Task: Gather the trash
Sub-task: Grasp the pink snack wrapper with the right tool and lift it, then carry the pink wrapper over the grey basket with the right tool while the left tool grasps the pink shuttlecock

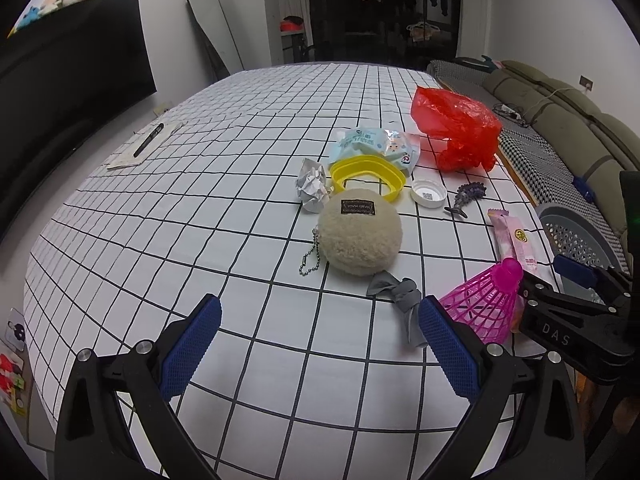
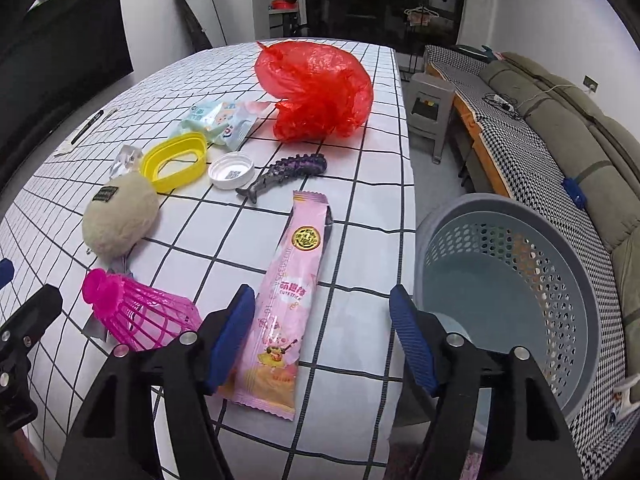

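A long pink snack wrapper (image 2: 288, 300) lies flat near the table's right edge, between the fingers of my right gripper (image 2: 322, 320). That gripper is open; its left pad (image 2: 232, 332) sits at the wrapper's edge and the right pad stands clear. My left gripper (image 1: 320, 332) hangs open over bare tablecloth, with a knotted grey scrap (image 1: 400, 296) just beside its right finger. A red plastic bag (image 2: 316, 88), a crumpled foil ball (image 1: 312, 186) and a pale blue wipes packet (image 1: 376, 144) lie further back. A grey perforated basket (image 2: 520, 216) stands off the table's right edge.
On the checked cloth also lie a pink shuttlecock (image 2: 136, 308), a beige plush ball (image 1: 360, 236) with a chain, a yellow ring lid (image 1: 366, 176), a white cap (image 1: 428, 194) and a purple toy (image 2: 288, 172). A sofa (image 2: 580, 128) runs along the right.
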Demonstrator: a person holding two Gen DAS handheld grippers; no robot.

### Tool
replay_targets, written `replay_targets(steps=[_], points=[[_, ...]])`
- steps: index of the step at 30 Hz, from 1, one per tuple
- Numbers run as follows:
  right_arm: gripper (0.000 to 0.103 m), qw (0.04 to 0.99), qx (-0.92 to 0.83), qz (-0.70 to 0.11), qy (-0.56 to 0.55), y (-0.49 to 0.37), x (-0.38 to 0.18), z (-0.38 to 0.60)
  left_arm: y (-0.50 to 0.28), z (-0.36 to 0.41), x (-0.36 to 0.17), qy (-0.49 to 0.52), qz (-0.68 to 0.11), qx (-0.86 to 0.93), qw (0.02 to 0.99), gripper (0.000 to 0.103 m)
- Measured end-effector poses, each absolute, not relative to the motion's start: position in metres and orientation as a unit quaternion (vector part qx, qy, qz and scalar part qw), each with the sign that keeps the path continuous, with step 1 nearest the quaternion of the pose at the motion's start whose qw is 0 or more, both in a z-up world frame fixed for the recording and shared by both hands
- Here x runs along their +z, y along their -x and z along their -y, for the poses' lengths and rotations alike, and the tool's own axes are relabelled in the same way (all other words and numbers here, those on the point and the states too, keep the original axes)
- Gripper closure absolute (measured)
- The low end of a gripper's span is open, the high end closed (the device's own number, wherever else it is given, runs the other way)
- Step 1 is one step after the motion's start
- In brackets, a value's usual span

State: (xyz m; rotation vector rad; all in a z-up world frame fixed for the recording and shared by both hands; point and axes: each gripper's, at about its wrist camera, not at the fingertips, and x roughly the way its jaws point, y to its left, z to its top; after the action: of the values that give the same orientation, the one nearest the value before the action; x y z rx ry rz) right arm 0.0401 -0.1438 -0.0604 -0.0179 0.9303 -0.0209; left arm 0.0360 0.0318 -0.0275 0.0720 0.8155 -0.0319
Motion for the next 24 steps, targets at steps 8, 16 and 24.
replay_targets(steps=[8,16,24], points=[[0.079,0.892,0.011,-0.453,0.012,-0.036,-0.061,0.14,-0.032,-0.025,-0.027,-0.035,-0.397,-0.031,0.917,0.006],[0.08,0.901,0.0,-0.433,-0.03,-0.014,-0.043,0.166,-0.026,-0.01,-0.025,-0.034,-0.396,-0.058,0.916,0.006],[0.08,0.901,-0.019,-0.428,-0.064,0.014,-0.041,0.198,-0.022,0.021,-0.025,-0.046,-0.398,-0.091,0.912,0.006]])
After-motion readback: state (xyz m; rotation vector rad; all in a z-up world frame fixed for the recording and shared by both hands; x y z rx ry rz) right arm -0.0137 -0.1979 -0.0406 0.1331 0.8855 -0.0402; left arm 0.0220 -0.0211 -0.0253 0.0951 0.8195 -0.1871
